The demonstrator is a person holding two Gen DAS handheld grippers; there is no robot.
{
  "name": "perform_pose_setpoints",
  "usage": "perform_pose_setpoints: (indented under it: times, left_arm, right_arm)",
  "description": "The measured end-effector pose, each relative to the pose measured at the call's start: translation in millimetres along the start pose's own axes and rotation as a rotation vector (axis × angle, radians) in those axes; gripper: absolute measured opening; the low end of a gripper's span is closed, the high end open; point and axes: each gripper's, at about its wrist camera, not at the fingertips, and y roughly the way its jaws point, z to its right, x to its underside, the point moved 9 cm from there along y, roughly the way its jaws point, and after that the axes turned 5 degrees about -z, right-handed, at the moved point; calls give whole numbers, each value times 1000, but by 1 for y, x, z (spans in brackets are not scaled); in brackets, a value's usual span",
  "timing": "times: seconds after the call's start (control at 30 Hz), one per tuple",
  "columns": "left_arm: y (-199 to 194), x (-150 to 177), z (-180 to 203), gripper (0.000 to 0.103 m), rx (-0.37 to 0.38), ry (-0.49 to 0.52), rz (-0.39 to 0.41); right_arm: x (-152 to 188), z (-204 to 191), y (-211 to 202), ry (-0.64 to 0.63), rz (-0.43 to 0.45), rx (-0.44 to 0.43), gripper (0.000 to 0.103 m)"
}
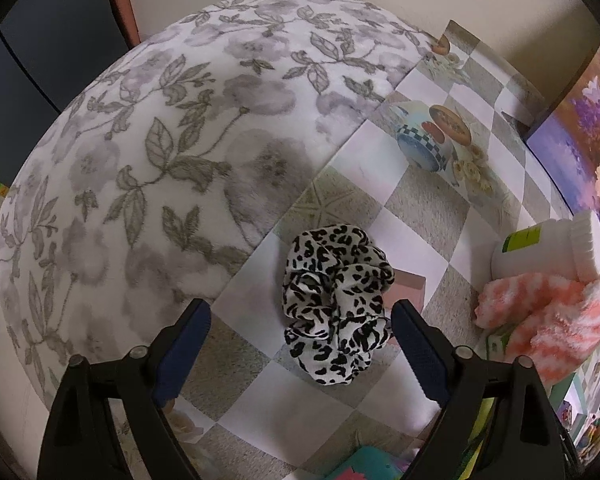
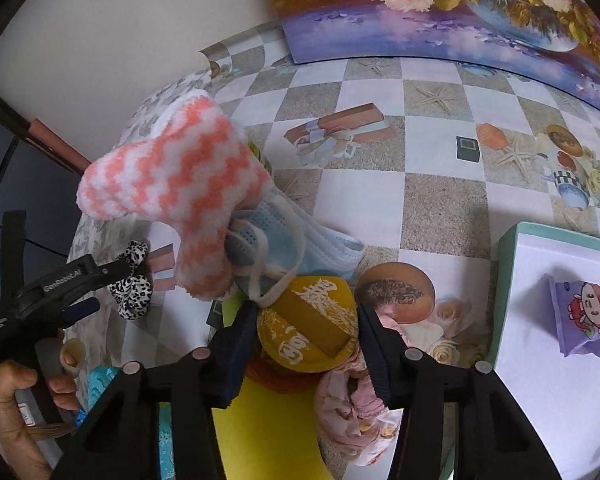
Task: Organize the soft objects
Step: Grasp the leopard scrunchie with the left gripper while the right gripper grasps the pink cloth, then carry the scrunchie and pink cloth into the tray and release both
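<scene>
- Straddling the black-and-white leopard-print fabric scrunchie (image 1: 336,312) on the checked tablecloth (image 1: 416,208), left gripper (image 1: 300,340) stands wide, likely poised to grasp.
- Right gripper (image 2: 306,332) clamps the round mustard-yellow printed pouch (image 2: 308,334), probably for sorting.

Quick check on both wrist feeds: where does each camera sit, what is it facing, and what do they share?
Left wrist: on the left tool, looking steeply down at the leopard scrunchie; only its fingers show.
Right wrist: on the right tool, looking down at the yellow pouch; the left hand shows.
Shared: scrunchie, striped sock, checkered tablecloth.
</scene>
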Motion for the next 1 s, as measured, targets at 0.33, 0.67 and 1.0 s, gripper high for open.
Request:
perform_pose_setpoints:
  times: [0.33, 0.67, 1.0]
  left_arm:
    - [5, 3, 17, 49, 8, 38, 7]
    - [-6, -3, 10, 36, 11, 6, 38]
    - [-65, -2, 15, 35, 12, 18, 147]
  right_arm:
    - [-1, 8, -7, 27, -3, 5, 52]
    - [-7, 15, -31, 47, 31, -22, 52]
    - [-11, 26, -72, 83, 85, -36, 52]
